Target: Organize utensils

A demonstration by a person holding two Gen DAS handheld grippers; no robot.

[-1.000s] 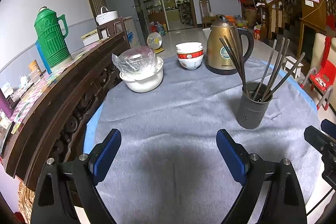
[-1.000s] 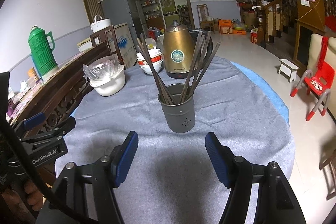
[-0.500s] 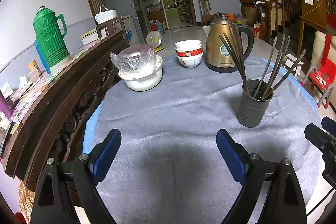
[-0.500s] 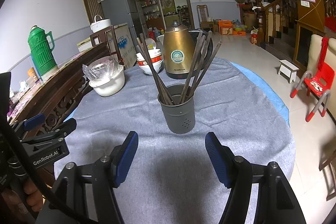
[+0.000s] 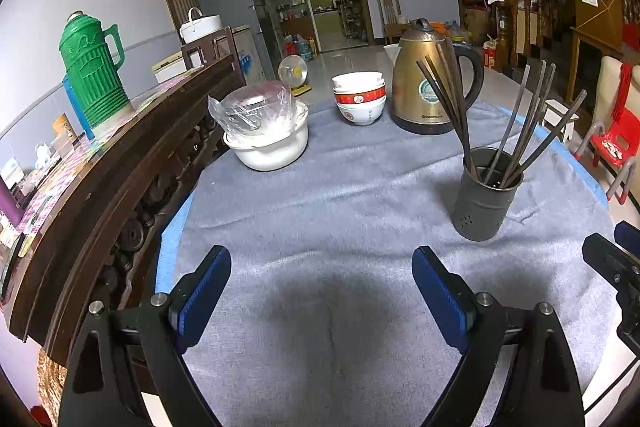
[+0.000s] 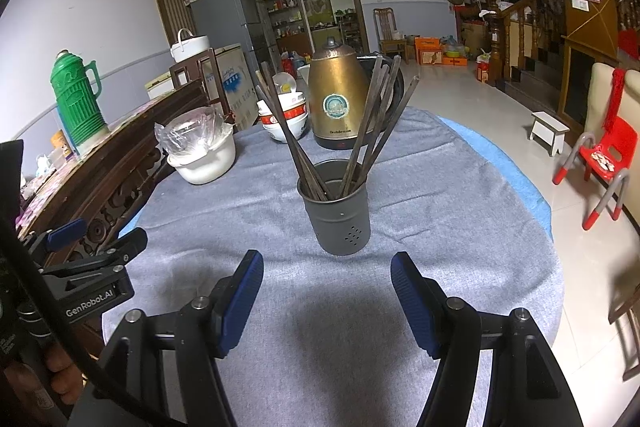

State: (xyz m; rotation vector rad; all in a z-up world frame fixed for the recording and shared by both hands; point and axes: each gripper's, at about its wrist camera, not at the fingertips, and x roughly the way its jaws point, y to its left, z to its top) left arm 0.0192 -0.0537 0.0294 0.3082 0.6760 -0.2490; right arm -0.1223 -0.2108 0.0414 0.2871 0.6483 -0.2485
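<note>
Nearest you, your right gripper (image 6: 326,291) hangs low over the grey cloth (image 6: 440,195), jaws spread wide and empty, lined up on the utensil holder (image 6: 335,215) just ahead, probably so you can reach it straight on. Your left gripper (image 5: 320,287), equally wide and empty, waits to the side, well clear. The chopsticks (image 6: 372,131) already stand fanned in the holder. Beyond sit the kettle (image 6: 336,103) and bowls (image 5: 360,99).

Dark chopsticks (image 6: 372,123) lean splayed in upright grey holder (image 6: 335,215)
</note>
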